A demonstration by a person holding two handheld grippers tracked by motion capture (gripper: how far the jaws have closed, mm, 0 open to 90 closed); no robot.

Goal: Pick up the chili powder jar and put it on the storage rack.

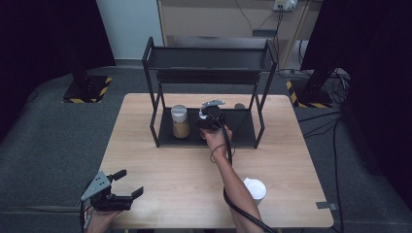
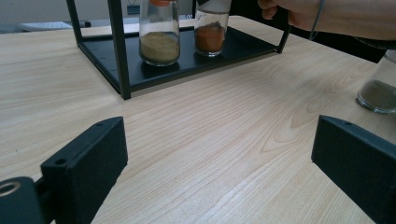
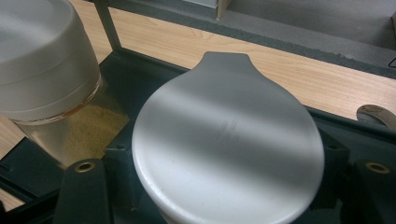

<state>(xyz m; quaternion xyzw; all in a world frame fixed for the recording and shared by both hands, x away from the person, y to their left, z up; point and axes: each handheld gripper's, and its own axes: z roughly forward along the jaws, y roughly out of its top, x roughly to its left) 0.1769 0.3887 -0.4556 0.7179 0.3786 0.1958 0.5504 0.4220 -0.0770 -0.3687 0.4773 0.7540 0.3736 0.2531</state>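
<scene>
Room: dark curtains are flanking a grey floor, and a pale wooden desk (image 1: 165, 170) is standing in the middle.
Rack: a black two-tier rack (image 1: 209, 60) is sitting at the far side of the desk, its lower tray lying on the wood.
Jar in hand: the right claw (image 1: 210, 121) is gripping a glass spice jar (image 2: 211, 29) of orange-red powder, jaws closed on it just under the white lid (image 3: 229, 140); the jar is standing on the lower tray, near its middle.
Neighbour: a second jar (image 1: 180, 121) of tan powder is standing on the same tray, just beside the held one and apart from it.
Third jar: a white-capped jar (image 1: 256, 190) of darker powder is waiting on the bare desk at the near right, beside the person's forearm.
Left claw: the left claw (image 1: 127, 183) is hovering at the near left corner of the desk, jaws spread wide with nothing between them.
Handling: the held jar is looking rigid, smooth and breakable, of moderate weight with the powder low in it; glass could be slipping under hard pads.
Where to hold: a grip across the neck or upper body, under the lid's rim, is seeming safest, keeping the jar upright.
Risk: the tan jar is standing close, so a sideways swing could be knocking it.
</scene>
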